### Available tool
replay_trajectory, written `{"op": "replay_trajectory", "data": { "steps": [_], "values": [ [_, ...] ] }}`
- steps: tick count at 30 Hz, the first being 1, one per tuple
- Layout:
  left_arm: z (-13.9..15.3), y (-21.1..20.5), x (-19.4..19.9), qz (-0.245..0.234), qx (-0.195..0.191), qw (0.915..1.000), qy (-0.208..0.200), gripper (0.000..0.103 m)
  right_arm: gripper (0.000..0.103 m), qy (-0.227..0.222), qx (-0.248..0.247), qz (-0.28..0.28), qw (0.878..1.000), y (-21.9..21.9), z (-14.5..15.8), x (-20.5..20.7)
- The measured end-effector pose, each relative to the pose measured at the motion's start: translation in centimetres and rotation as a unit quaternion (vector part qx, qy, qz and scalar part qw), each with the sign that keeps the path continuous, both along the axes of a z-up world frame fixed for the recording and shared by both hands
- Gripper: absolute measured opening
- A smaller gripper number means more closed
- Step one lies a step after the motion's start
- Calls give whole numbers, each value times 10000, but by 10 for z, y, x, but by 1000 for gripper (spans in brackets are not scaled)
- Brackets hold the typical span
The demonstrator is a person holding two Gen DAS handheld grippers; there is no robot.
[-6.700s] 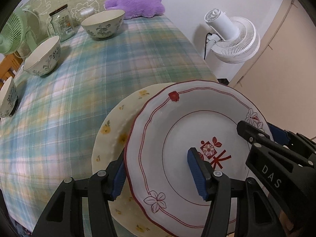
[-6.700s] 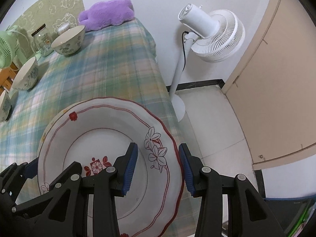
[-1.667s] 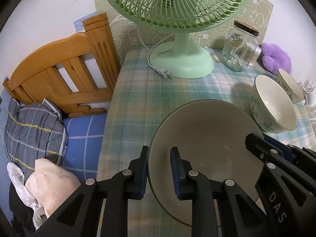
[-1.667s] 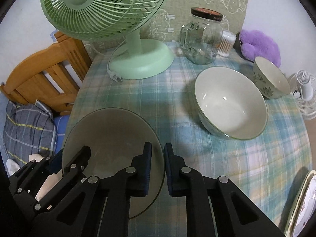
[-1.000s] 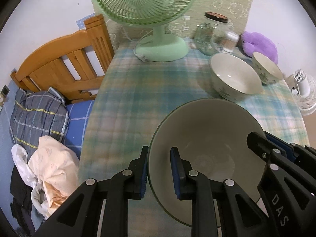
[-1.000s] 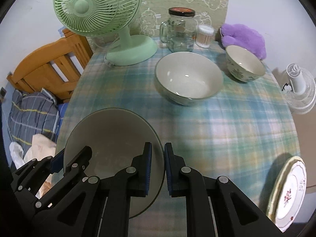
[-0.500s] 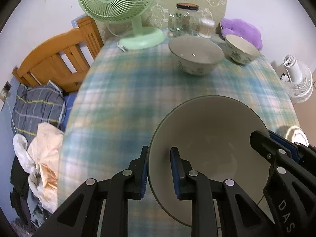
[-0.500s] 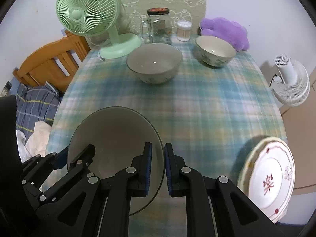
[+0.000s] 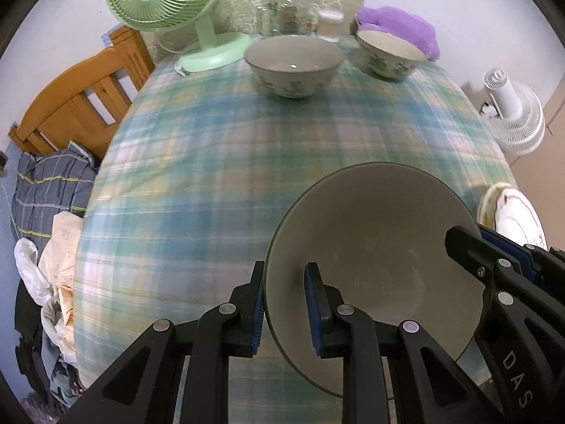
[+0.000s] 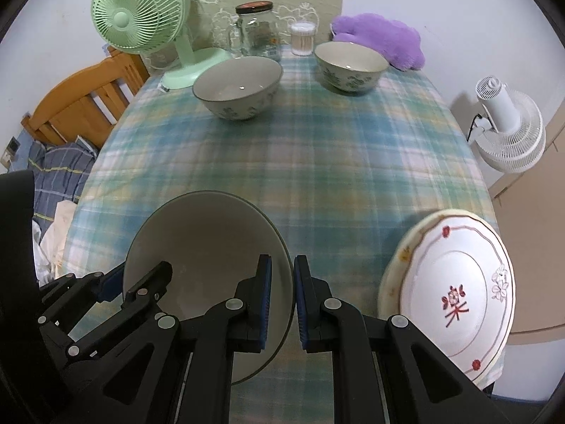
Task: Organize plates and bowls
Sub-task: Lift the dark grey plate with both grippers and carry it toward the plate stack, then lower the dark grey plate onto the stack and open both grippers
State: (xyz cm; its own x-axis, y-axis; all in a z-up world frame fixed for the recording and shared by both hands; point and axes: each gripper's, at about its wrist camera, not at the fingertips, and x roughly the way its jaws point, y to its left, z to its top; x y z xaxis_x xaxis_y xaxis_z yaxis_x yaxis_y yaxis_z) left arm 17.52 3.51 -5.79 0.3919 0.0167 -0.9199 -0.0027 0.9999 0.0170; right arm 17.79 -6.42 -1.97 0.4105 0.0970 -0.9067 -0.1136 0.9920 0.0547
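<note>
- A green desk fan [image 10: 137,10] is positioned at the far left corner of the plaid tablecloth [image 10: 317,148], with a wooden chair back [image 10: 84,95] beside the table edge.
- The held bowl [image 9: 370,243] is clamped on its left rim by the left gripper [image 9: 284,307]; one pad is set outside the wall and one inside, at a narrow gap.
- The opposite rim of the same bowl is clamped by the right gripper [image 10: 282,298], its pads closed narrowly on the wall.
- The held bowl is located above the near part of the table, its opening turned toward the cameras.
- A second bowl [image 10: 238,86] is placed upright at the far centre of the table, in front of a glass jar [image 10: 256,30].
- A third bowl [image 10: 349,65] is placed to its right, just beside a purple plush [image 10: 381,39].
- Two stacked plates [image 10: 455,293] are located at the near right table edge; the red-patterned plate lies on top.
- A white floor fan [image 10: 508,130] is seen beyond the right table edge.
</note>
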Motion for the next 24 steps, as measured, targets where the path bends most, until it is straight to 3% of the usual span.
{"op": "replay_trajectory", "data": {
  "steps": [10,21,24],
  "values": [
    [-14,-22,-12,-208,-102,9992,310,19,16,348,-4,8,9994,-26,-20,-13],
    [-11,-30,-18,-274,-58,9995,157,19,16,423,43,-23,9991,-37,-29,-24],
    [-19,-26,-15,-270,-185,9991,282,19,16,810,130,-129,9965,-36,-47,-22]
  ]
}}
